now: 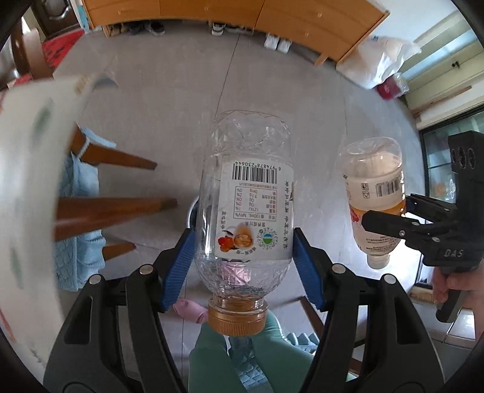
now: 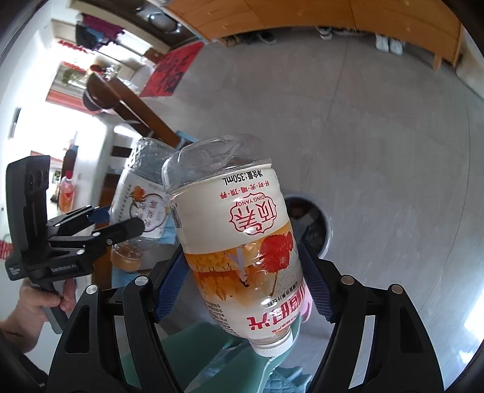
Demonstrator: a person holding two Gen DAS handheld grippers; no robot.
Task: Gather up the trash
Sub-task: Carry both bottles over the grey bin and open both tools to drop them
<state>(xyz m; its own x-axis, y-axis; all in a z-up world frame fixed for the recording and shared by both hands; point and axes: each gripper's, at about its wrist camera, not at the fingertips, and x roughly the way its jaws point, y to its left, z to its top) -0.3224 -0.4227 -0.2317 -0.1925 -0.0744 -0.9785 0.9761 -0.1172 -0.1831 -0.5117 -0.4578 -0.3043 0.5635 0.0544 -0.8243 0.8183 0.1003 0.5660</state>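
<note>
My left gripper (image 1: 242, 241) is shut on a clear plastic bottle (image 1: 245, 196) with a gold cap, held upside down above the floor; it also shows in the right wrist view (image 2: 142, 193). My right gripper (image 2: 242, 263) is shut on a white-labelled juice bottle (image 2: 242, 235) with a white cap and some orange liquid, also upside down. That bottle (image 1: 375, 193) and the right gripper (image 1: 390, 223) show at the right of the left wrist view. The left gripper (image 2: 112, 220) shows at the left of the right wrist view.
A round grey bin (image 2: 314, 223) stands on the grey tiled floor below the right gripper. A table edge (image 1: 33, 181) with wooden chair legs (image 1: 115, 208) and blue cloth is at left. A wooden cabinet (image 1: 242, 15) with shoes under it lines the far wall. White bags (image 1: 378, 60) lie at right.
</note>
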